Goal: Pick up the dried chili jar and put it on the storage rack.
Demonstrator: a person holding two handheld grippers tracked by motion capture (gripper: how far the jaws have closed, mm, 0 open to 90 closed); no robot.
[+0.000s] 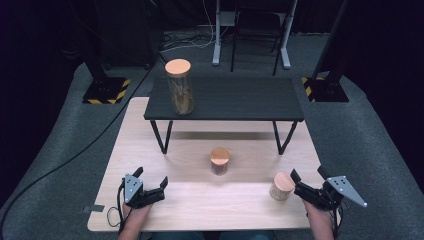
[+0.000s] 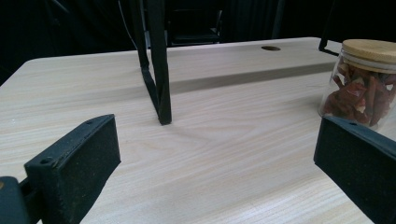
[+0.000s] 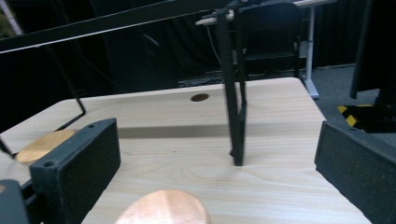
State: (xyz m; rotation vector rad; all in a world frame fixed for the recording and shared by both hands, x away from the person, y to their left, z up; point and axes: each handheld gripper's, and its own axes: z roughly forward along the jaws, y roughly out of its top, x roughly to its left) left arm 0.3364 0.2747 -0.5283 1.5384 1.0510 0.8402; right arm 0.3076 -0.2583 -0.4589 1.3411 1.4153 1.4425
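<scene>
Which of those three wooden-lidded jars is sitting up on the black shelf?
The tall jar, on the black shelf's left end; the two short jars stand on the wooden table below.

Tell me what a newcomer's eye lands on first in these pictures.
The tall jar with a wooden lid stands on the left end of the black raised shelf. Below it, two small lidded jars sit on the wooden table: one mid-table, one just ahead of the open right gripper. The left gripper rests open at the near left.
</scene>
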